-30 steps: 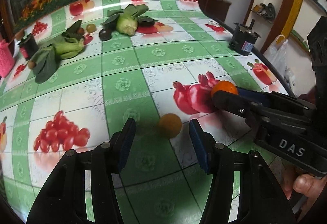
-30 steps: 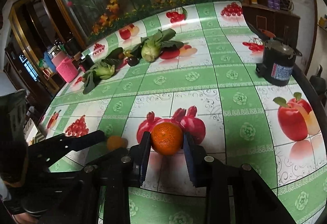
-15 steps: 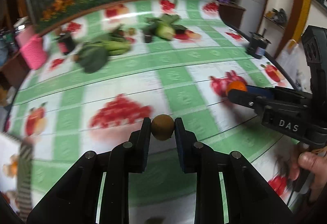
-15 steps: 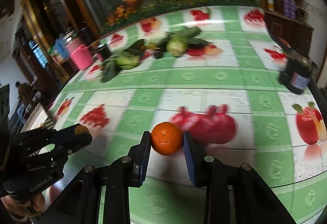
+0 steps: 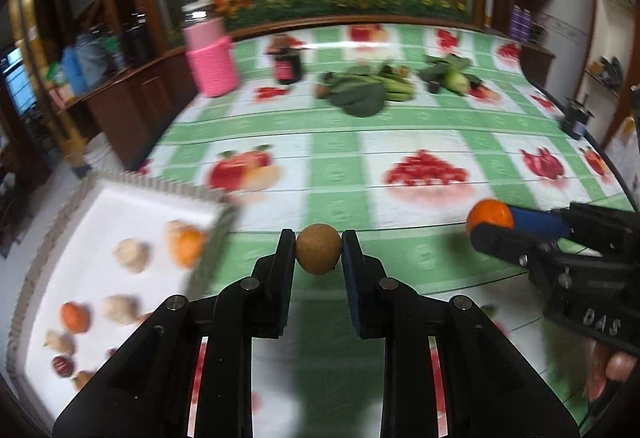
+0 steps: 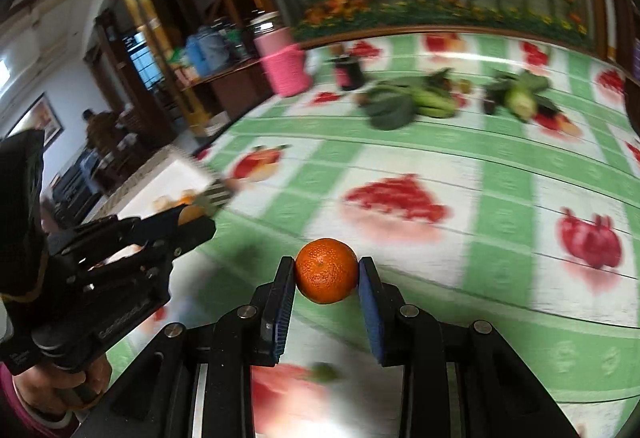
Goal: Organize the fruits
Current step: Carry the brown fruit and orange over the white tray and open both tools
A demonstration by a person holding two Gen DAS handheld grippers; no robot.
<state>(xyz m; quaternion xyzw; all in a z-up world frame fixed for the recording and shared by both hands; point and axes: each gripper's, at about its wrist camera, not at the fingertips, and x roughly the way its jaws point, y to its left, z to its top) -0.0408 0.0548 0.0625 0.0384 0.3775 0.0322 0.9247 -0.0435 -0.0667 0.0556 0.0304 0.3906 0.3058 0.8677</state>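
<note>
**Two fruits up in the air, the rest in the tray**

Small round brown fruit [image 5: 318,248], matte rough skin, pinched on both sides between the left gripper [image 5: 318,250] pads, held off the tablecloth. The orange [image 6: 326,270] is bright, dimpled and glossy, clamped the same way in the right gripper [image 6: 326,272]. Off to the left sits a white tray [image 5: 132,198] with a ribbed rim, holding a scatter of blurry orange, pale and dark red fruits.

left gripper [image 5: 318,252]: black, blue-padded jaws, silver screws | right gripper [image 6: 326,272]: same, "DAS" lettering
</note>
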